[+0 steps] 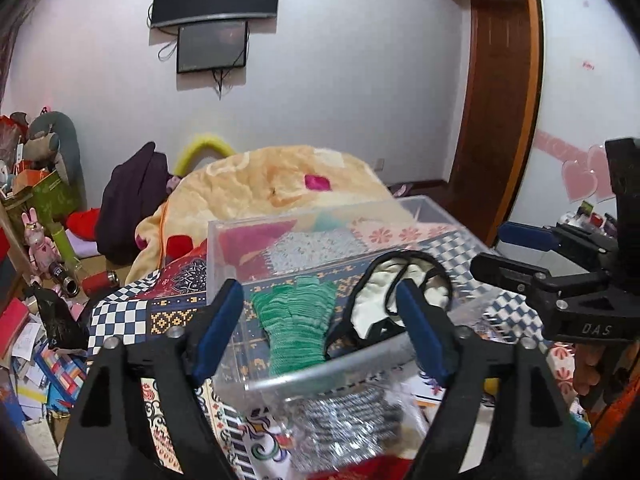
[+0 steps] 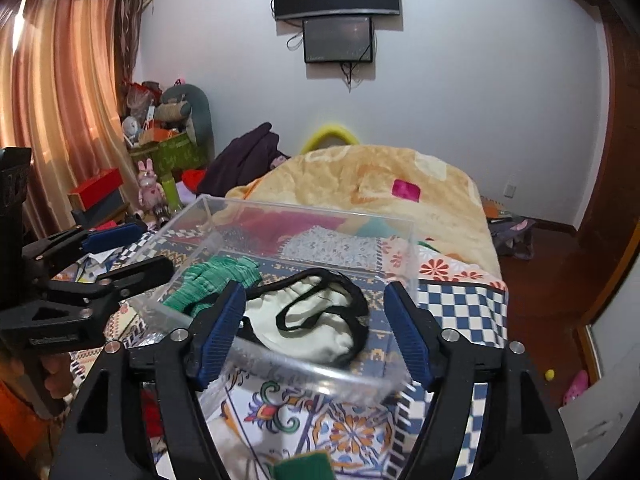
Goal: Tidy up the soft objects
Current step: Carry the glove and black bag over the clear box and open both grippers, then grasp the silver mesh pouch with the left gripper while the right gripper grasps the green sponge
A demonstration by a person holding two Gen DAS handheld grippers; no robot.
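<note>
— A cluttered bedroom, patchwork bedspread (image 2: 460,304): what are the claws doing?

— Both stand released, gripping nothing. The left gripper (image 1: 320,328) and right gripper (image 2: 316,332) hover at the near rim of a clear plastic box (image 2: 304,216).

— And the soft things?

— Inside it, just ahead of the fingers: a green knitted glove (image 1: 296,328), with a white black-edged undergarment (image 2: 304,320) beside it. A silvery packet (image 1: 348,412) lies below. Next pickup likely needs a low, centred pinch.

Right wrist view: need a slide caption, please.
Open right gripper above a clear box holding a green knit item and a black-trimmed white cloth.
</note>
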